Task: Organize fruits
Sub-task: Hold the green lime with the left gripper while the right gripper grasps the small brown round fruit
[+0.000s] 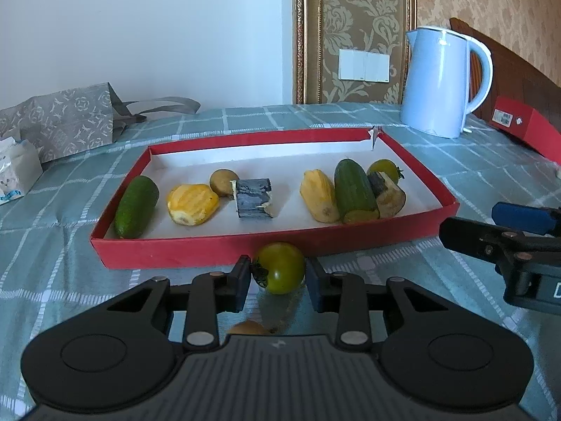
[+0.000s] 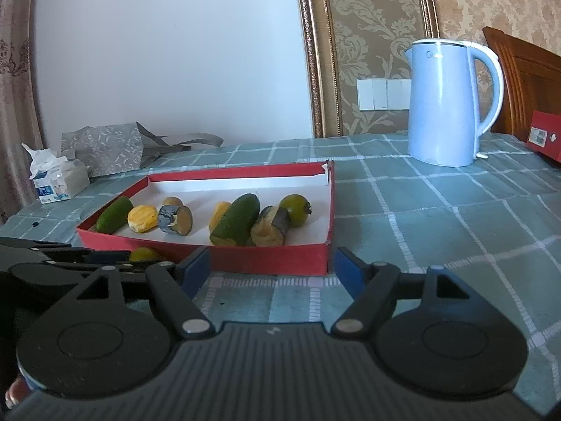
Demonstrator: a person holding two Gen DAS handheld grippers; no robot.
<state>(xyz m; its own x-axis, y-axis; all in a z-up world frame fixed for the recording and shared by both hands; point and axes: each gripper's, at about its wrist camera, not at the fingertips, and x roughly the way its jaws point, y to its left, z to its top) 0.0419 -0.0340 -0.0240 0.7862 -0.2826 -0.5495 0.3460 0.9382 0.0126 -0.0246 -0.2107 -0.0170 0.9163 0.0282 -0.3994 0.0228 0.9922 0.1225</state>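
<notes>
Left hand-held gripper (image 1: 278,277) around green tomato (image 1: 280,267), against red tray (image 1: 196,251).

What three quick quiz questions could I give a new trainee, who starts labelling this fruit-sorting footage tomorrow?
1. True or false: the left gripper is shut on the small round green tomato.
2. Where does that tomato sit? A) inside the shallow red cardboard tray B) on the checked teal tablecloth in front of the tray C) beside the pale blue plastic kettle
3. Fill in: the right gripper is ____ and holds nothing.

Key: 1 true; 2 B; 3 open.
</notes>
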